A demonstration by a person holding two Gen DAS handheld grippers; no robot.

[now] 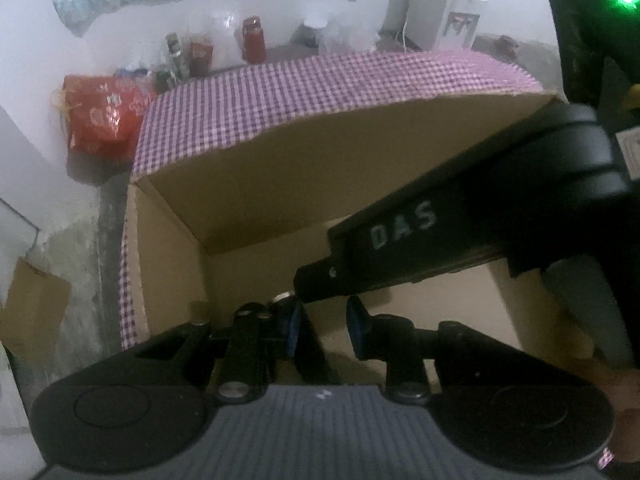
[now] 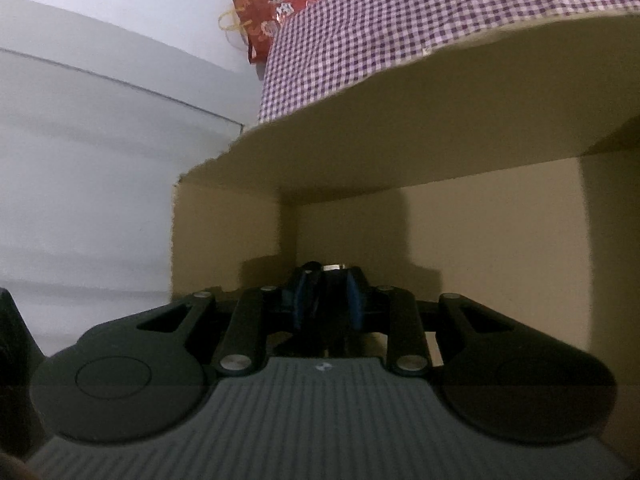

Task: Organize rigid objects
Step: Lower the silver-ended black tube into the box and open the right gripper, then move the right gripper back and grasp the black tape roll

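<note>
An open cardboard box (image 1: 256, 184) with a raised flap, covered outside in purple checked paper, fills both views; its inner wall also shows in the right wrist view (image 2: 480, 248). My left gripper (image 1: 322, 330) hangs over the box's near edge with its blue pads a small gap apart and nothing clearly between them. My right gripper (image 2: 330, 296) reaches inside the box and is shut on a dark object with a silver top (image 2: 334, 270). The right gripper body (image 1: 460, 224), marked DAS, crosses the left wrist view from the right and enters the box.
A red gift bag (image 1: 100, 116) sits left of the box against the white wall; it also shows in the right wrist view (image 2: 272, 16). Red jars (image 1: 254, 40) and bottles (image 1: 176, 56) stand behind the box. A white panel (image 2: 100, 160) stands to the left.
</note>
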